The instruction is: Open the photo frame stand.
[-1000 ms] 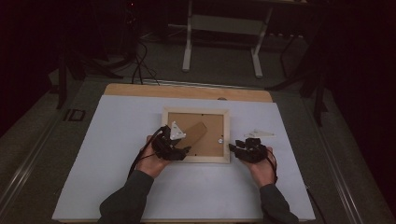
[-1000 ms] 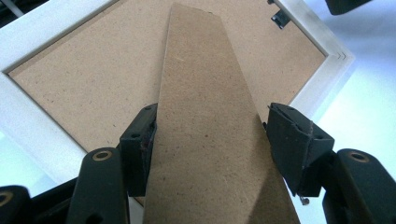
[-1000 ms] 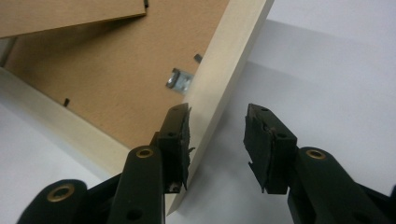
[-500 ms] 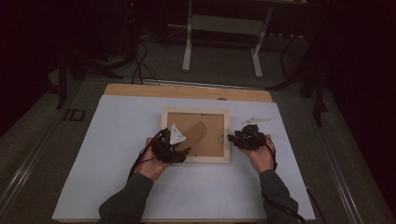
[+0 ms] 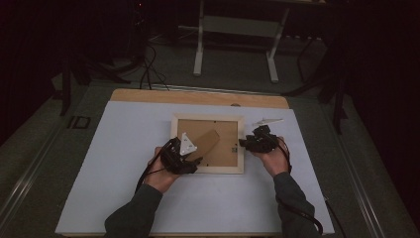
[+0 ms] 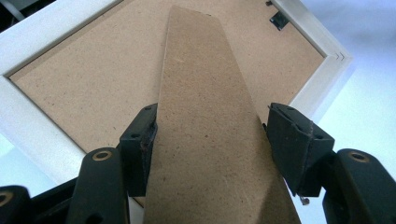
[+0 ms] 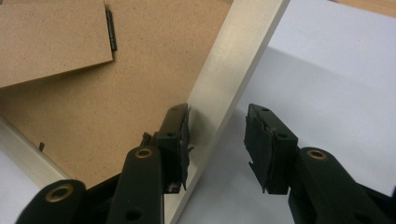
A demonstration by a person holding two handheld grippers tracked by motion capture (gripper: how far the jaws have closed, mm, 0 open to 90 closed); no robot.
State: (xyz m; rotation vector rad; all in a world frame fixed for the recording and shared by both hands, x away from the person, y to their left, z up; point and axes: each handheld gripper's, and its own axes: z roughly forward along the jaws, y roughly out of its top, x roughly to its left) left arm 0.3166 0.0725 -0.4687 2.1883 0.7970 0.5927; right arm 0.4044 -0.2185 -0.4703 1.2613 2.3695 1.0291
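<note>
The picture frame (image 5: 208, 145) lies face down in the middle of the bench (image 5: 124, 148), pale wooden border all round, brown fibreboard back facing up. Small black clips (image 6: 279, 19) sit at the inner edge of the border. Its stand (image 6: 205, 116), a long tapered strip of the same brown board, runs across the back from a dark hinge (image 7: 110, 30).

The left gripper (image 5: 179, 157), with its grey three-cornered plate on top, sits at the frame's near left corner. In the left gripper view its jaws straddle the stand's broad end, one on each side, close against the edges; I cannot tell whether they are pressing on it.

Over to the right gripper (image 5: 256, 141), held at the frame's right edge. Its jaws stand spread, one over the pale border, the other out over the bench, and a clear gap shows against that outer jaw.

The bench is covered in a light grey-white sheet, with a strip of bare wood (image 5: 198, 96) along the far edge. A small white scrap (image 5: 267, 120) lies just beyond the right gripper. Behind, the room is dark: cables (image 5: 146, 74) on the floor and a pale metal stand (image 5: 237, 34).
</note>
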